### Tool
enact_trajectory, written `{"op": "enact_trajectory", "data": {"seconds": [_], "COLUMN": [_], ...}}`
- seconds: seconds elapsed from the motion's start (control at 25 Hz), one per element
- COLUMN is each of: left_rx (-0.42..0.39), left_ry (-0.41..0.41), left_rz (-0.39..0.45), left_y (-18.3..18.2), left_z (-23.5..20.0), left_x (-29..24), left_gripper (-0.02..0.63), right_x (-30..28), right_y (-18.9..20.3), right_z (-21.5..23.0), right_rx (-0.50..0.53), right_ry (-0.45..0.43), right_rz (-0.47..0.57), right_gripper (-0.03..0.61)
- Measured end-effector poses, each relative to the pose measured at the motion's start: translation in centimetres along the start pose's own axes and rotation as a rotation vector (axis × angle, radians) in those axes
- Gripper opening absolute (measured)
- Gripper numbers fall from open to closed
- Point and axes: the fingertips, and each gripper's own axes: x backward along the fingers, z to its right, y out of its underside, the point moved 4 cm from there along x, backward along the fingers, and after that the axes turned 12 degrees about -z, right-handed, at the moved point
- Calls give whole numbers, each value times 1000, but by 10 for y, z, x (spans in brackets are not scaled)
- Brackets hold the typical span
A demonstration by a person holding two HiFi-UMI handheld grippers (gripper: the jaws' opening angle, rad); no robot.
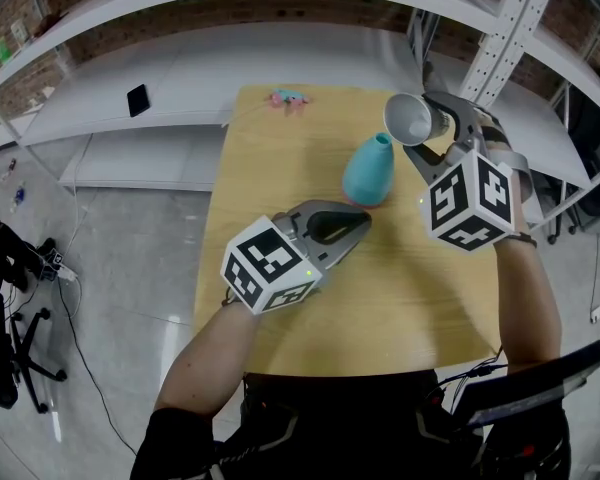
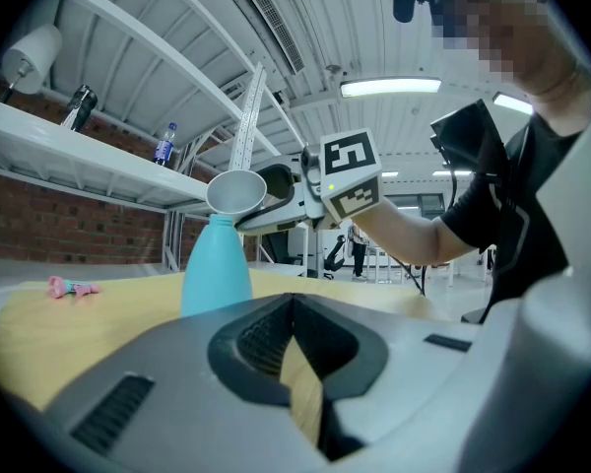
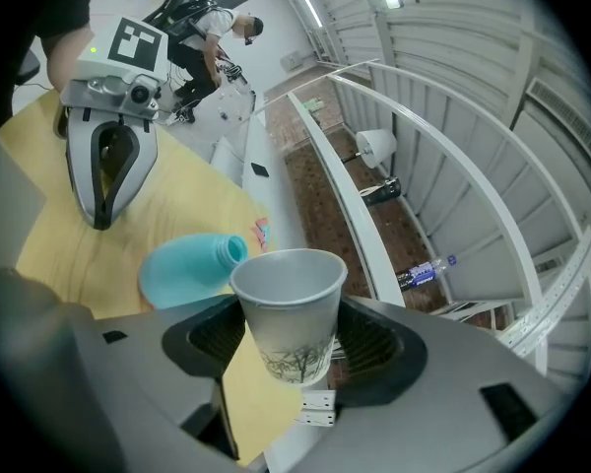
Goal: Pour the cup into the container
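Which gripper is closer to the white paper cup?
Right. The right gripper grips the cup, tipped over the mouth of the teal bottle; the left gripper is shut, low by the bottle's base, apart from the cup.

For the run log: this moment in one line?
right gripper: shut on cup | cup: tipped at mouth of bottle | left gripper: shut, empty

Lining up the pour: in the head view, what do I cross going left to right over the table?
First the left gripper → bottle → cup → right gripper, which holds the cup.
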Motion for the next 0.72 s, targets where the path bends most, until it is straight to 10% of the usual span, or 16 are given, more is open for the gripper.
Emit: {"op": "enact_trajectory", "data": {"seconds": [0.72], "left_rx": [-2], "left_ry": [6], "left_rz": [1], "left_y": [1], "left_z": [1], "left_x": [-1], "left_gripper": [1], "right_x": [2], "right_y": [-7], "right_z": [-3], "right_rx": [138], "right_ry": [54], "right_rz": [-29], "right_gripper": [295]}}
